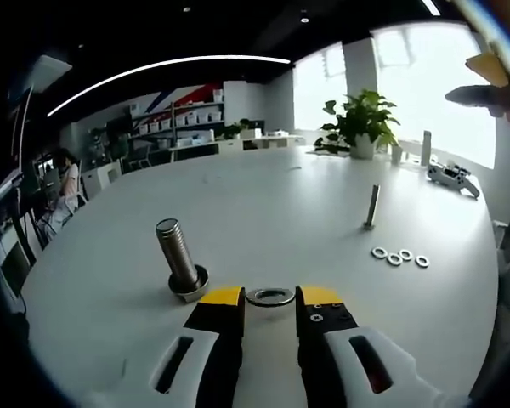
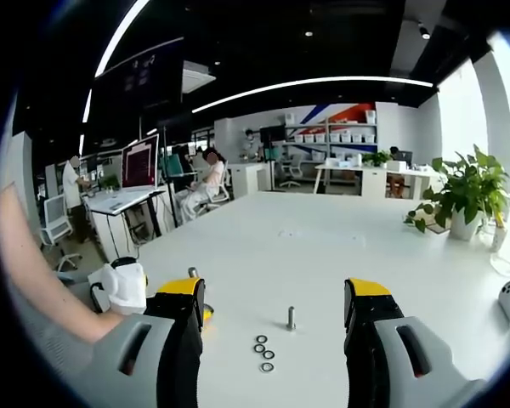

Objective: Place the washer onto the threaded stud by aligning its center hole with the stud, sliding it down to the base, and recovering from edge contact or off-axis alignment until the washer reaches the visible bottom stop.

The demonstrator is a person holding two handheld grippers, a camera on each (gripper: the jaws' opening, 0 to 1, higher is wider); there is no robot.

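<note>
Left gripper point(image 1: 270, 299) has the washer point(image 1: 270, 297) between its yellow tips, jaws narrow. The washer lies flat, hole up, low over the table point(image 1: 263, 200) or resting on it; can't tell which, and I can't confirm the tips actually pinch the rim.

Key relation: the stud point(image 1: 178, 255) is just left of the washer and a bit farther out, head down on the table, threaded shank pointing up with a slight lean. Its top sits well above washer level, so my read is the washer has to go up first, then left over the tip, hole kept square to the shank axis. The flat washer already roughly matches that axis.

Left gripper is clearly the nearer one. Right gripper point(image 2: 274, 313) hangs high over the table, jaws wide, nothing in them.

Left gripper view extras: a second stud point(image 1: 372, 206) standing far right, with four spare washers point(image 1: 400, 255) in a row near it. Right gripper view gives those from above, second stud point(image 2: 291, 318) and spare washers point(image 2: 263, 353) between its jaws, plus the left gripper point(image 2: 157, 297) at lower left.
</note>
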